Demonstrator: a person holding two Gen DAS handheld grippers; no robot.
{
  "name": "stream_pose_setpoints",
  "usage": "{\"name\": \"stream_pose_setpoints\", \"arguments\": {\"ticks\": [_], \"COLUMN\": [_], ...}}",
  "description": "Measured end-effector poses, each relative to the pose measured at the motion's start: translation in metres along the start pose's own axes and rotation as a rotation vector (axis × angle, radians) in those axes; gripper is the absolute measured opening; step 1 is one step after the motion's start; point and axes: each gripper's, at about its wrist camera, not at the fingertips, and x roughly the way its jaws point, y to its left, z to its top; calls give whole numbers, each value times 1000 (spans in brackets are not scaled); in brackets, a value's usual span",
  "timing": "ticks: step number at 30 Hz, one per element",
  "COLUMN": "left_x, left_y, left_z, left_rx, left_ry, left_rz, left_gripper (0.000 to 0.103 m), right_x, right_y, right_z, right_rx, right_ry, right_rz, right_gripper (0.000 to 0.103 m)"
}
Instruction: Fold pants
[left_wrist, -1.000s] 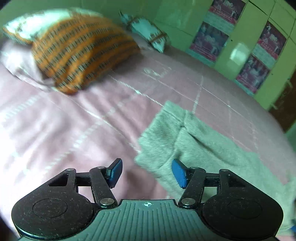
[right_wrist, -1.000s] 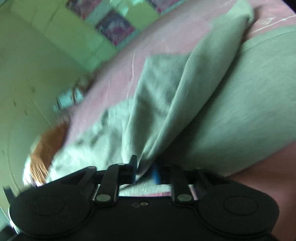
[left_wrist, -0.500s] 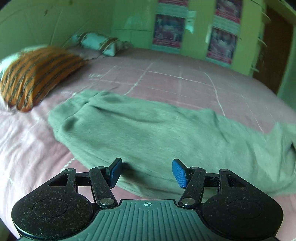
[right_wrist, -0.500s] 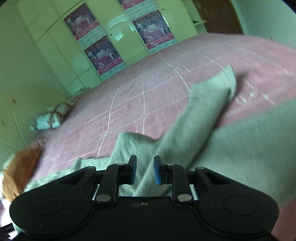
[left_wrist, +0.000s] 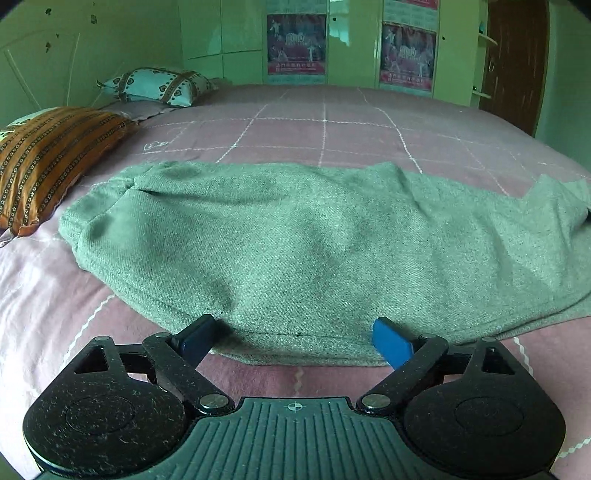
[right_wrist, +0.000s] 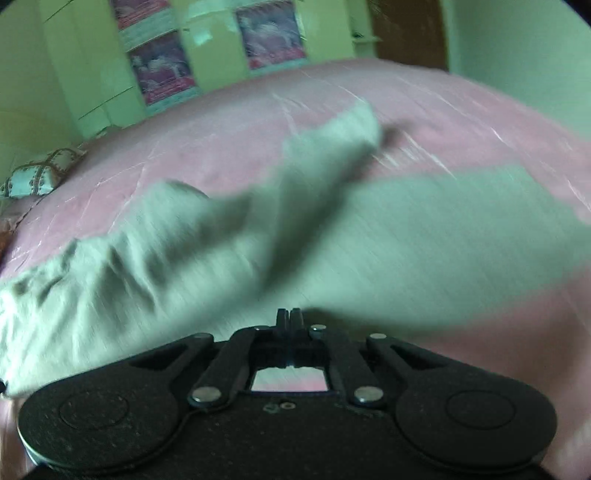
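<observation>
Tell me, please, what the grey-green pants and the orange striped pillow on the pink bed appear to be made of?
The grey-green pants look like a soft, matte knit, perhaps fleece or brushed cotton: a fine diagonal weave shows and there is no shine. The orange striped pillow looks like a smooth, glossy cover, maybe satin: its stripes catch the light.

Green knit pants (left_wrist: 295, 236) spread lengthwise across pink bed (left_wrist: 325, 125), mostly flat, shallow wrinkles. Waist end toward the pillows, rumpled. Near long edge seamed. Far end, in blurred right wrist view, one leg (right_wrist: 332, 155) peaked up.
</observation>
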Motion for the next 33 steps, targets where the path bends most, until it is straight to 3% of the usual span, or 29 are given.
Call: {"name": "stream_pose_setpoints", "arguments": {"ticks": [2,3,4,10,13,14,18,23,25,26,27,33], "left_x": [-1,-1,-1,1,2,2,11,13,13,13,13,13], "left_y": [0,0,1,2,1,1,15,14,15,15,15,16], "left_z": [-1,-1,-2,-1,-1,-1,-3,-5,-5,-5,-5,-4], "left_rx": [-6,-16,-20,-28,-27,-30,-137,-132,-138,-138,-136,-132], "left_ry": [-10,-18,-22,-23,-22,-19,31,22,24,24,24,26], "left_rz": [1,-2,-4,-7,-1,0,-39,-34,-37,-37,-35,-36], "left_gripper": [92,92,92,93,95,98,102,102,102,102,102,103], "right_x": [-18,-24,-25,22,45,46,6,-16,-25,-31,-34,13], "right_y": [-2,-1,1,39,47,42,18,-14,-13,-7,-1,50], "right_z": [1,6,15,56,64,60,36,-10,-1,4,8,38], "right_rx": [4,3,5,-145,-193,-189,-70,13,8,-24,-71,-526], "right_ry": [-78,-120,-142,-105,-65,-48,-82,-25,-62,-110,-148,-135], "right_rz": [5,19,44,3,-58,-65,-56,-31,-34,-43,-42,-186], "right_gripper": [1,14,17,25,22,0,0,0,13,24,26,24]}}
